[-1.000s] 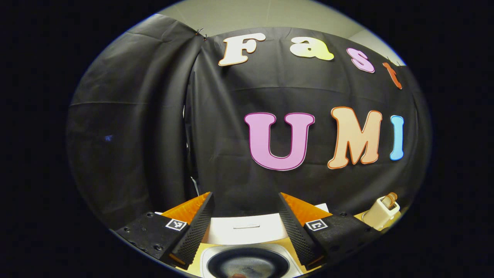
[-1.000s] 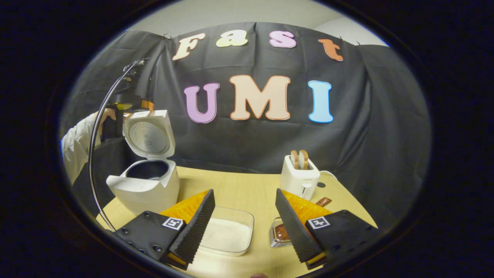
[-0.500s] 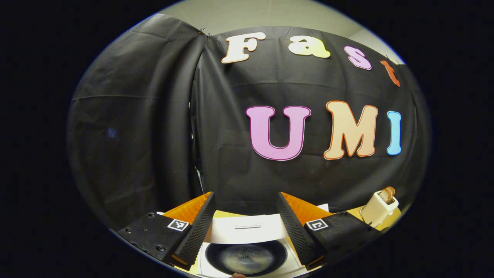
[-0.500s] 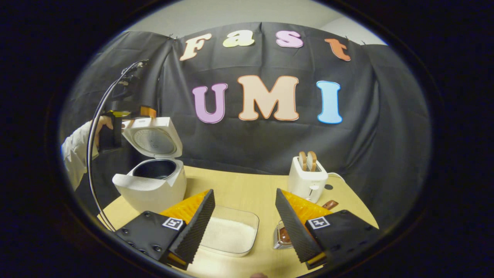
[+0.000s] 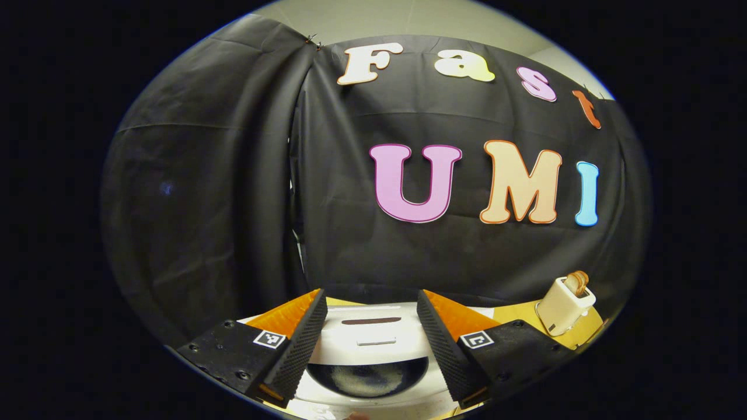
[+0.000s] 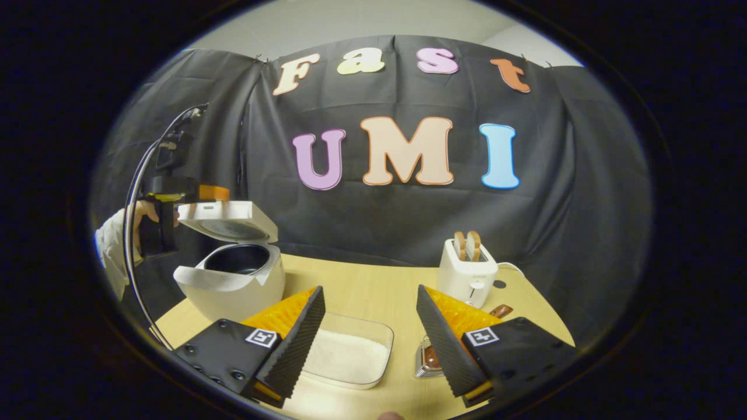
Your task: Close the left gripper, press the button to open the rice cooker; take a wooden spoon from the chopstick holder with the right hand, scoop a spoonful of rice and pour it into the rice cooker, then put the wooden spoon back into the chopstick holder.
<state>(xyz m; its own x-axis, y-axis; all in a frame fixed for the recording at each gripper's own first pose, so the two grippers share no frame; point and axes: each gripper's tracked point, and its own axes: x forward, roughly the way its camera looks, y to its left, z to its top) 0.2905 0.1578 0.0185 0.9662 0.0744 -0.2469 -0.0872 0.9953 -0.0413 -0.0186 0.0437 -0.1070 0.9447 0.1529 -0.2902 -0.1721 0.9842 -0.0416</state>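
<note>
Left gripper (image 5: 371, 341) is sitting right above the rice cooker (image 5: 373, 373), fingers spread apart with nothing between them, looking down over the lid (image 5: 373, 338) and into the dark inner pot (image 5: 366, 378). From there the toaster (image 5: 565, 302) is poking up at the far right.

The right gripper view is giving the wider picture: the rice cooker (image 6: 233, 280) is standing at the table's (image 6: 362, 286) left end with its lid (image 6: 229, 216) tilted partway over the pot, and the left gripper (image 6: 192, 195), with a hand (image 6: 140, 213) behind it, is sitting at the lid's front edge. The right gripper (image 6: 370, 332) is hanging wide open above the clear rice tray (image 6: 347, 357). The wooden spoon (image 6: 432, 356) is lying in the metal chopstick holder (image 6: 425, 363), just beside the right finger, with the toaster (image 6: 468, 274) behind.
</note>
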